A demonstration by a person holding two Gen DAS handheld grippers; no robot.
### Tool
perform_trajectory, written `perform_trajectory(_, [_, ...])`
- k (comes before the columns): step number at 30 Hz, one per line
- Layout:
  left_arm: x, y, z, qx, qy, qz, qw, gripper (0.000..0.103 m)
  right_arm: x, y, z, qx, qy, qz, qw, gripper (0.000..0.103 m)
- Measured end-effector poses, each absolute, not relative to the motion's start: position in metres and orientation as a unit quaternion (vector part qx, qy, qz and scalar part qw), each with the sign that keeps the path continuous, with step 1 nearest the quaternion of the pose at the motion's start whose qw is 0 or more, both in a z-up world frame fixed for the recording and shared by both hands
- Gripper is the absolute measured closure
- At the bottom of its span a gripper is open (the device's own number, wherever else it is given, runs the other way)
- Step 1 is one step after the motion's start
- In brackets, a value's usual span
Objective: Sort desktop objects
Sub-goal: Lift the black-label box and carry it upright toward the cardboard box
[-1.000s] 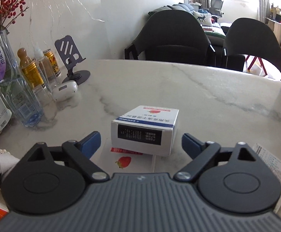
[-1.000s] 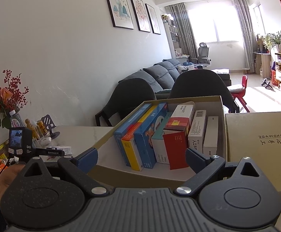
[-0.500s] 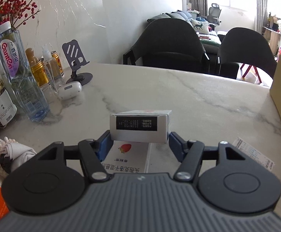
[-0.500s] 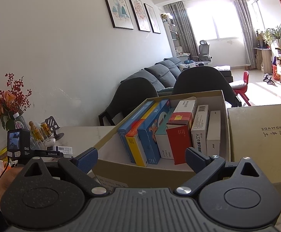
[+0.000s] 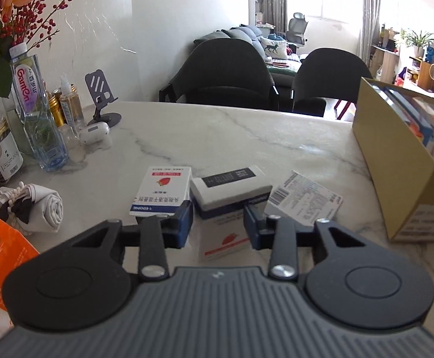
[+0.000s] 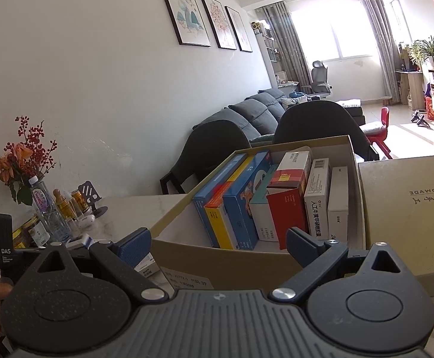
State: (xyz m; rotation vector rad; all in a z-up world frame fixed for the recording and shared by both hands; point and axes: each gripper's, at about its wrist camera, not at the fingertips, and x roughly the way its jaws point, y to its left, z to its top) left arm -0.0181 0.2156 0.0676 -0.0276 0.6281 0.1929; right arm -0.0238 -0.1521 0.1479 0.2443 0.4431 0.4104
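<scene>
Left claw (image 5: 218, 223) clamped on white medicine box (image 5: 228, 192), lifted off counter (image 5: 246, 137); keep level toward cardboard box (image 5: 407, 185). Right claw (image 6: 218, 243) agape, empty.

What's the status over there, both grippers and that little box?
Left hand-held gripper shut on white medicine box, lifted. Right hand-held gripper open, empty, facing cardboard box. Second medicine box and leaflet on table.

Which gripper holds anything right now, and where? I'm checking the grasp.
The left gripper holds the white medicine box by its two side faces. The right gripper holds nothing.
</scene>
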Motion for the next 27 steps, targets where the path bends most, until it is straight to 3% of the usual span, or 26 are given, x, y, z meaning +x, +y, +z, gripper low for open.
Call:
perform_trajectory(7, [-0.024,0.209,0.053,-0.008,0.322,0.091,0.942,0.062,-0.027,-0.15,0.147,0.119,0.22,0.204,0.946,0.005])
perform_trajectory(9, [-0.023,0.212,0.054,-0.014,0.318,0.089,0.944,0.054,-0.027,-0.149,0.146,0.119,0.221,0.204,0.946,0.005])
perform_trajectory(11, [-0.021,0.212,0.056,0.0,0.305,0.088,0.948,0.033,-0.028,-0.148,0.146,0.119,0.222,0.205,0.946,0.005])
perform_trajectory(12, [-0.018,0.211,0.056,0.013,0.296,0.093,0.951,0.017,-0.029,-0.148,0.146,0.119,0.222,0.205,0.946,0.005])
perform_trajectory(13, [-0.014,0.21,0.056,0.025,0.292,0.095,0.952,0.016,-0.029,-0.147,0.146,0.119,0.222,0.205,0.946,0.005])
perform_trajectory(16, [-0.004,0.209,0.051,0.031,0.297,0.084,0.951,0.024,-0.03,-0.146,0.145,0.118,0.223,0.206,0.945,0.005])
perform_trajectory(19, [0.001,0.209,0.043,0.008,0.323,0.072,0.944,0.067,-0.031,-0.145,0.144,0.118,0.224,0.207,0.945,0.006])
perform_trajectory(21, [-0.001,0.206,0.039,-0.01,0.333,0.07,0.94,0.076,-0.032,-0.145,0.144,0.118,0.225,0.208,0.945,0.006])
perform_trajectory(27, [-0.021,0.184,0.042,-0.024,0.326,0.065,0.943,0.077,-0.033,-0.142,0.143,0.12,0.228,0.211,0.943,0.007])
